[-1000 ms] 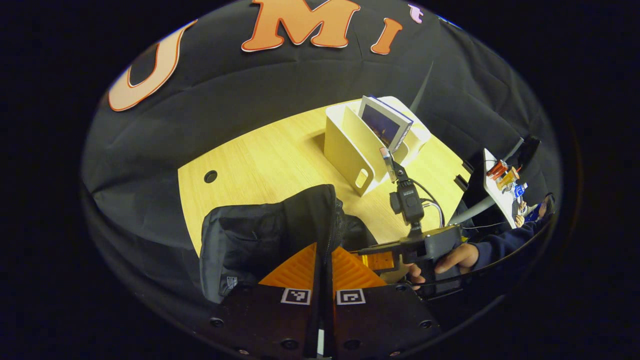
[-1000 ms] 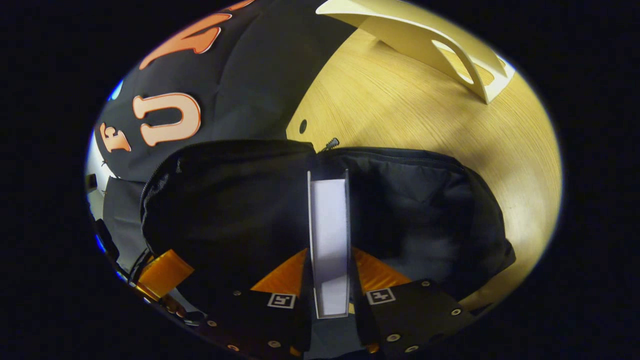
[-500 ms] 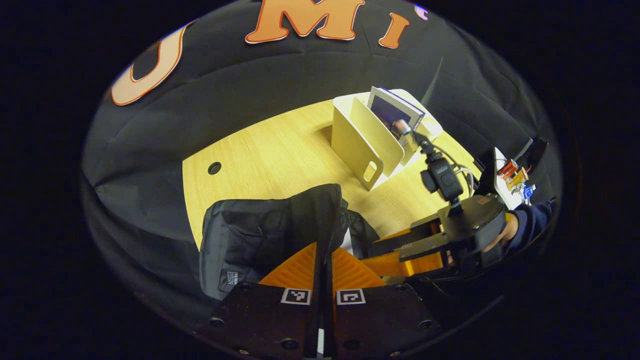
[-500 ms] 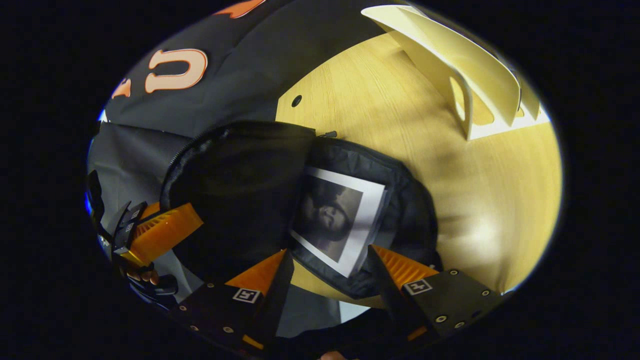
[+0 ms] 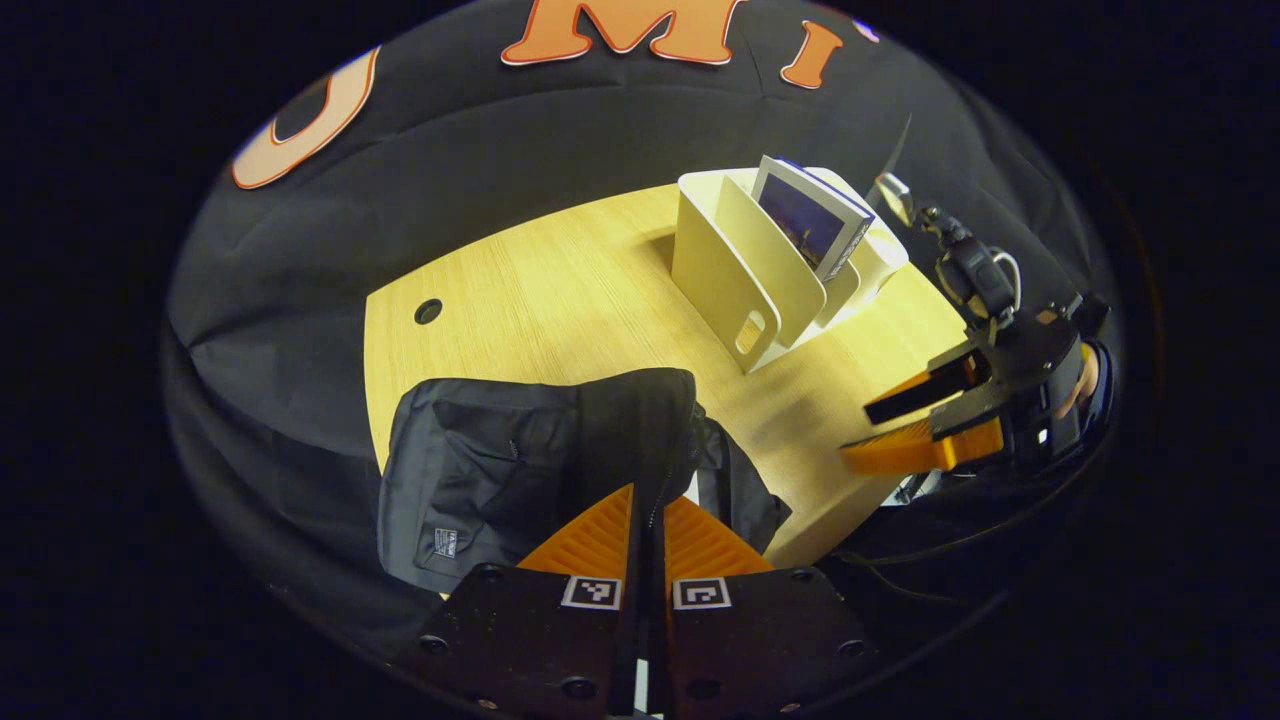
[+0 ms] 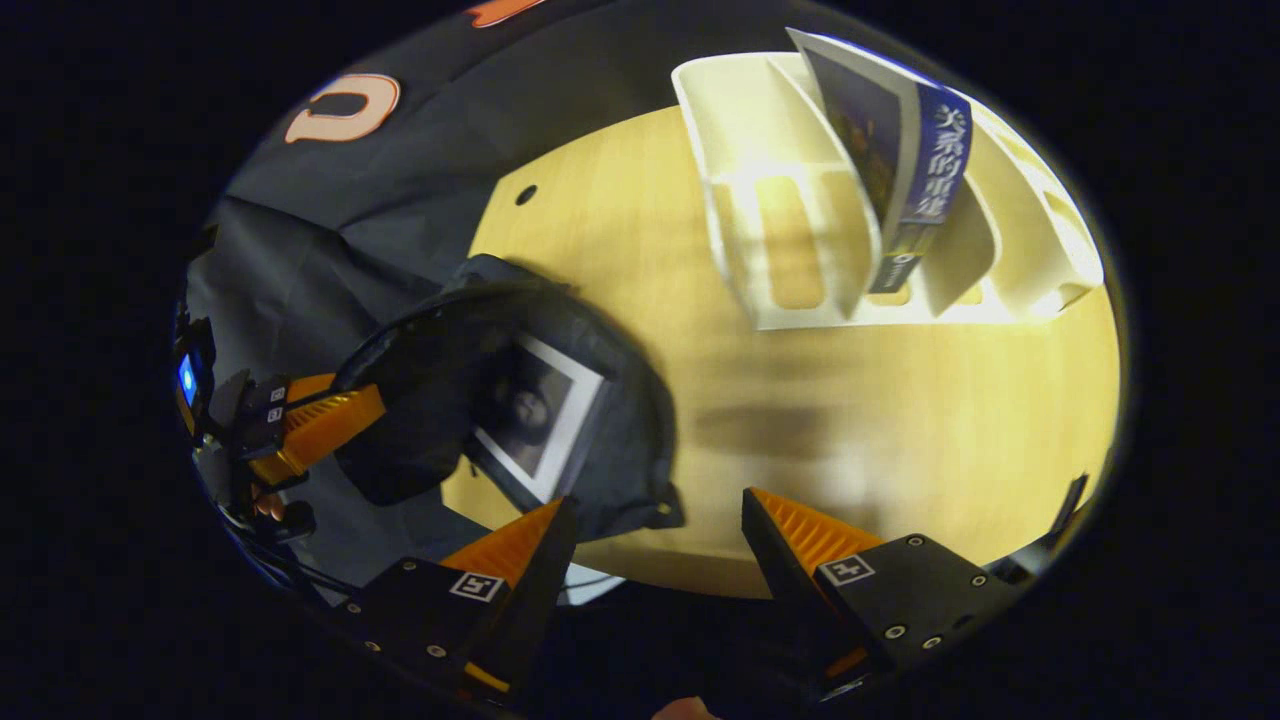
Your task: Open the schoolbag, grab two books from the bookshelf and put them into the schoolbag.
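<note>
The black schoolbag (image 5: 500, 470) lies open at the table's near edge. My left gripper (image 5: 648, 530) is shut on its zipper edge and holds the flap up. Inside the open schoolbag (image 6: 620, 400) lies a book (image 6: 535, 420) with a white border and a dark picture. My right gripper (image 6: 650, 525) stands open and holds nothing, above the table between bag and bookshelf. The left gripper view has this right gripper (image 5: 920, 425) to the right, off the table's edge. The cream bookshelf (image 6: 790, 220) holds a blue book (image 6: 905, 170) leaning in a slot; this blue book (image 5: 810, 215) stands in the bookshelf (image 5: 740, 280).
The wooden table (image 5: 560, 290) has a round cable hole (image 5: 428, 311) at its far left. Bare tabletop (image 6: 900, 420) lies between bag and bookshelf. A person's hand (image 5: 1085, 365) holds the right gripper. The left gripper (image 6: 310, 430) shows at the bag's far side.
My right gripper opened and let the white-bordered book go into the schoolbag, then drew back to the right toward the bookshelf. My left gripper kept its hold on the bag's edge.
</note>
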`<state>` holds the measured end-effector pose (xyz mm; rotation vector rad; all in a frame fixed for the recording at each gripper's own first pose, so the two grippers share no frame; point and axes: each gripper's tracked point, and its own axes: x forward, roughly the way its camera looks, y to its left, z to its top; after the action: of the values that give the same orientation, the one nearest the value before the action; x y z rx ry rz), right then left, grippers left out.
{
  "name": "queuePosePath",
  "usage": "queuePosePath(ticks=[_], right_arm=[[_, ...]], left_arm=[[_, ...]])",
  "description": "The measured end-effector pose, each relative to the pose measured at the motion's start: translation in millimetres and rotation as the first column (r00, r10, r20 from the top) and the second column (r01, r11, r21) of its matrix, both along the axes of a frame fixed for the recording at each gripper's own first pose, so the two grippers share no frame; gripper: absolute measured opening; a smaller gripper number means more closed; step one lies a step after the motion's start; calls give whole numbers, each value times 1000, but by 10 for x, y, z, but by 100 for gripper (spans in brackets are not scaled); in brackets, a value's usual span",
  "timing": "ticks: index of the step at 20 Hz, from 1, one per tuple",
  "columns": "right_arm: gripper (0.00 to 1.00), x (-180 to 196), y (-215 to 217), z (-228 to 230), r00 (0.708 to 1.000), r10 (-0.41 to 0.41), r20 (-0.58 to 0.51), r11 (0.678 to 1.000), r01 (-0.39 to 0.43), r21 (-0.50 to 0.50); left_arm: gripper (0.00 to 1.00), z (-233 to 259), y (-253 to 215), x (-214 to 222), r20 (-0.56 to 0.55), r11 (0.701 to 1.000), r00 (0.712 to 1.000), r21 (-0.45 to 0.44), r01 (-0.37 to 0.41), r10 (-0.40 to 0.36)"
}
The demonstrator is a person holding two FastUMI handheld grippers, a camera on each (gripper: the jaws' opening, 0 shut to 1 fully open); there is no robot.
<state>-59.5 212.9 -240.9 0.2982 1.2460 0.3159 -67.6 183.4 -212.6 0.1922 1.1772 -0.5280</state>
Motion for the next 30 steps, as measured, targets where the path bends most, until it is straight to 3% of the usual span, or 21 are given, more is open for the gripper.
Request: queuePosePath(ticks=[6,12,19,30], right_arm=[[98,270,-782,326,999,26,36,987,-20,-157],[98,771,-1233,703,996,38,79,971,-19,-237],[98,1441,-1294,918,995,54,87,964,-29,-263],[96,1955,-1408,562,999,32,-21,960,-37,-278]], left_arm=[[5,-101,-59,18,-23,1000,999,2,-22,22],[5,-180,-90,-5,-54,998,996,-19,-66,64],[5,-227,-55,17,-74,995,993,-13,-95,94],[5,-325,-53,20,-123,987,979,-1,-161,160]])
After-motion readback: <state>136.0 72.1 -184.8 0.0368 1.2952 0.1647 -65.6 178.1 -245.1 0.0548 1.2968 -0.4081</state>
